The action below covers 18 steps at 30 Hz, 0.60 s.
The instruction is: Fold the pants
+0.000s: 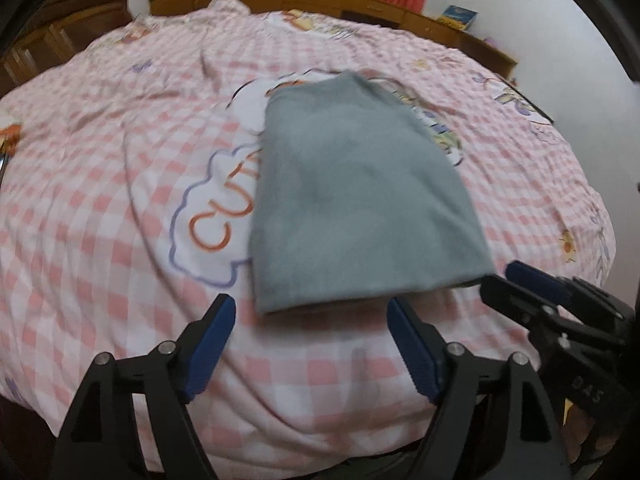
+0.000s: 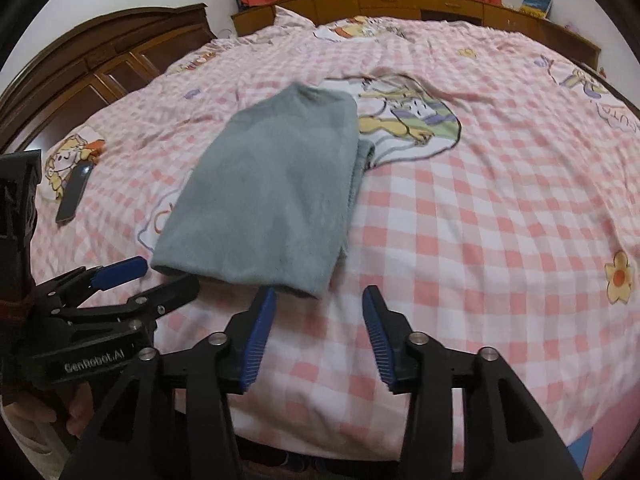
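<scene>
Grey pants (image 1: 352, 200) lie folded into a compact rectangle on the pink-checked bedsheet (image 1: 100, 200), with the short edge nearest me. My left gripper (image 1: 310, 304) stands open just at that near edge, its blue pads wide apart and pressing on nothing. In the right wrist view the same pants (image 2: 272, 192) lie ahead and to the left. My right gripper (image 2: 320, 292) is open at the near right corner, with only sheet between its pads. Each gripper shows in the other's view: the right gripper (image 1: 500, 276) and the left gripper (image 2: 168, 272).
A dark phone (image 2: 74, 192) lies on the sheet (image 2: 480, 220) to the left of the pants. A wooden headboard (image 2: 120, 52) rises at the left, and a wooden shelf (image 2: 400, 0) with a book (image 2: 538, 2) runs along the far side. A hand (image 2: 80, 404) holds the left gripper.
</scene>
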Each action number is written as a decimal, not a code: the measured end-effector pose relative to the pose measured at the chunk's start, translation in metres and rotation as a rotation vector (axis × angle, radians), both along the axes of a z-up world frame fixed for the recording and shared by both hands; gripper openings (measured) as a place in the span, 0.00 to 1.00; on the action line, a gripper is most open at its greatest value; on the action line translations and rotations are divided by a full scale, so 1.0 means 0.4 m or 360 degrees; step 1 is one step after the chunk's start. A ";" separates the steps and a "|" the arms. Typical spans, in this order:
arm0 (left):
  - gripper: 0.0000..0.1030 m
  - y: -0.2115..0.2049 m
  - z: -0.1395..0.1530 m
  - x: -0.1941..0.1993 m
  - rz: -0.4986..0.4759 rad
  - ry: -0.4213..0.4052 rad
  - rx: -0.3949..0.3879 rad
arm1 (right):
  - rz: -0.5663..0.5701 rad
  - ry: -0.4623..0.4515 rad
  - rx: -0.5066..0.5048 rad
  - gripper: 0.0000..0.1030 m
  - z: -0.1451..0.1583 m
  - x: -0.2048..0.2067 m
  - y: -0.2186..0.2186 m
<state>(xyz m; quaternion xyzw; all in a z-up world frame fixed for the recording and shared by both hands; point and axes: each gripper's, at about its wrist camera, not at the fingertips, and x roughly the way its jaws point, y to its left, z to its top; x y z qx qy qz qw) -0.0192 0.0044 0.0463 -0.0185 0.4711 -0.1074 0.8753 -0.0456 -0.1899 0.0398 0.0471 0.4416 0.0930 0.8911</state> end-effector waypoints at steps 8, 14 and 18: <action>0.80 0.006 -0.045 0.032 0.0045 0.0078 0.0048 | -0.0099 0.0146 -0.0025 0.46 -0.076 0.030 -0.015; 0.90 -0.012 -0.074 0.051 0.0058 0.0122 0.0097 | -0.0079 0.0166 -0.0051 0.55 -0.107 0.044 -0.003; 0.92 -0.017 -0.086 0.056 0.0057 0.0134 0.0125 | -0.0103 0.0174 -0.0079 0.56 -0.112 0.054 0.005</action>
